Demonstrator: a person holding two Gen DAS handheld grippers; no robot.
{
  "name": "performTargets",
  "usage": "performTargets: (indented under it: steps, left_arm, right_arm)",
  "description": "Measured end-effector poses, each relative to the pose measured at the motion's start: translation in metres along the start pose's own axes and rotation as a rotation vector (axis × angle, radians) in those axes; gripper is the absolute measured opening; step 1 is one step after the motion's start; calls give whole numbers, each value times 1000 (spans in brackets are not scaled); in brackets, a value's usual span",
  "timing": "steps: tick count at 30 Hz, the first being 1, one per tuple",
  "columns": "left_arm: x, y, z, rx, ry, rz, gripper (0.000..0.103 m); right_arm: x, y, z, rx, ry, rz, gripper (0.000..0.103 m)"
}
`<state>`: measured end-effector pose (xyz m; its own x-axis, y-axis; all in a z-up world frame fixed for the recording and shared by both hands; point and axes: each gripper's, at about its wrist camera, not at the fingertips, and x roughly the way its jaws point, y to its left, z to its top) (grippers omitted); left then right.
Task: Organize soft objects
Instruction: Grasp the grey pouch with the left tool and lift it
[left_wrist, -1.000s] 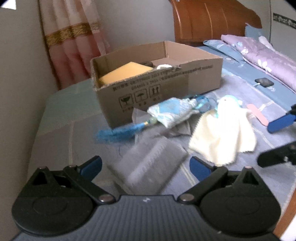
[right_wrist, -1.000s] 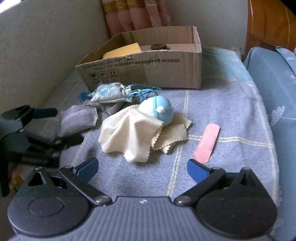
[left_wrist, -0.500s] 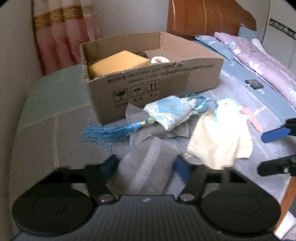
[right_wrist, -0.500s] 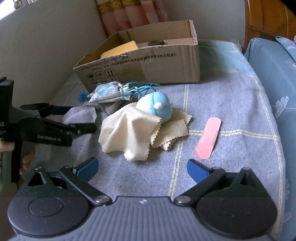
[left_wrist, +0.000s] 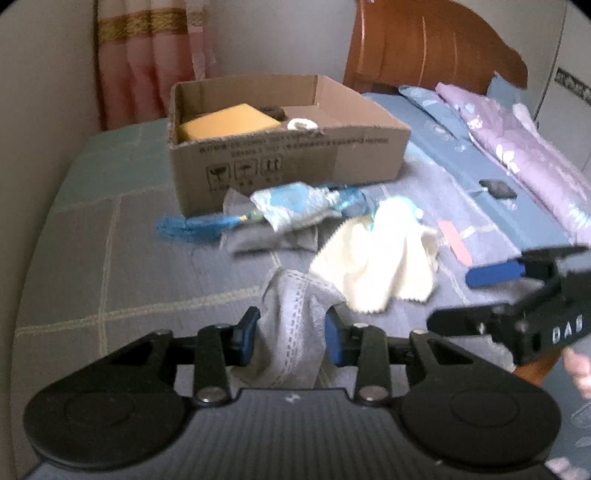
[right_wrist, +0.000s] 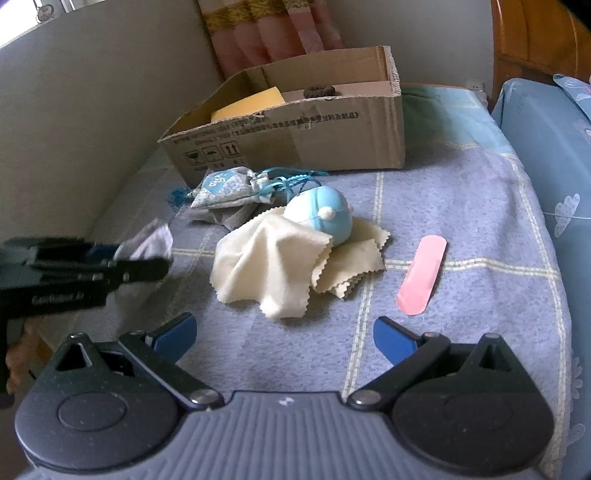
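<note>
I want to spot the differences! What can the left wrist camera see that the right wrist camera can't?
Only the left wrist view shows the purple quilt, a small black thing on the bed, and the grey cloth's stitched strip between the closing jaws of the left gripper.
Only the right wrist view shows the blue ball's white dot.
Both show the cardboard box, yellow sponge, cream cloth and pink strip.

Bed (right_wrist: 461, 206) under a grey-blue checked blanket – bearing cardboard box (right_wrist: 332, 136), patterned sachet (right_wrist: 225, 186) on grey cloth, cream cloth (right_wrist: 273, 266), pink strip (right_wrist: 421, 275) – blue pillow (right_wrist: 543, 147) alongside.
</note>
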<state>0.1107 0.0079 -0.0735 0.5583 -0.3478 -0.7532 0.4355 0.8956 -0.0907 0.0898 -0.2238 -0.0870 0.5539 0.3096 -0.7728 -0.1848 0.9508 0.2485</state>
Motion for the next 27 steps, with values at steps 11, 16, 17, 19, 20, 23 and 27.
performTargets:
  steps: [11, 16, 17, 19, 20, 23, 27]
  left_arm:
    - [0, 0, -10, 48, -13, 8, 61]
    - [4, 4, -15, 32, 7, -15, 40]
    - [3, 4, -16, 32, -2, -16, 37]
    - [0, 4, -16, 26, -18, -9, 34]
    - [-1, 5, -16, 21, -24, -6, 34]
    - [-1, 8, -15, 7, -23, -5, 34]
    - [2, 11, -15, -8, -18, -16, 35]
  right_arm:
    - [4, 6, 3, -25, 1, -5, 103]
    - [8, 4, 6, -26, -7, -16, 103]
    - [9, 4, 8, -31, -10, -18, 103]
    - [11, 4, 10, -38, -13, -26, 103]
    - [12, 3, 12, -40, -16, -32, 103]
    - [14, 1, 16, -42, -25, -50, 103]
    - [12, -1, 29, -41, -70, -55, 95]
